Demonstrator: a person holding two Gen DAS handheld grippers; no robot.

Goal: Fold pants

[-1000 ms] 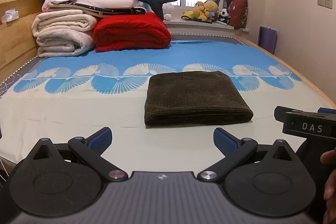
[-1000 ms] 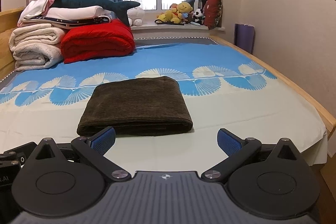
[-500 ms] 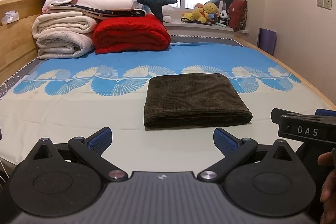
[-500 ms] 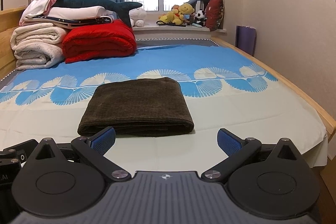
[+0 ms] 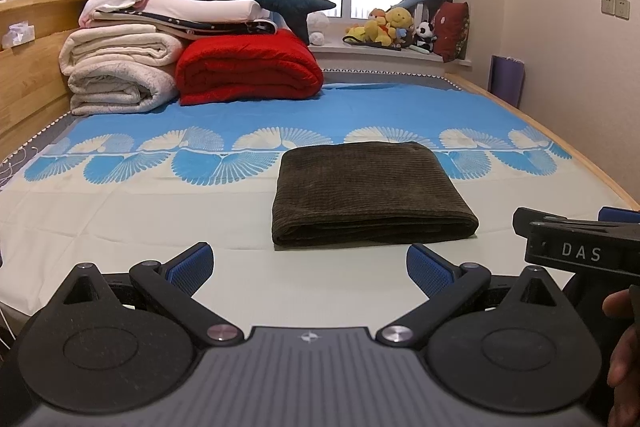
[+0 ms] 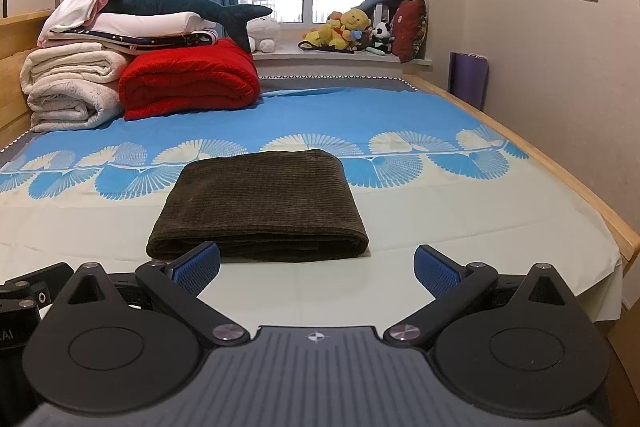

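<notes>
Clearly both sets of jaws stand wide apart with nothing between them: the left gripper and the right gripper hover just short of the near edge of the dark brown corduroy pants, which lie folded into a thick flat rectangle on the cream and blue patterned bedsheet. The fold looks finished and tidy. The ribbed cloth should be soft, fairly heavy and grippy, not slippery; if a hold is needed, take the stacked near edge at both corners so the layers lift together
</notes>
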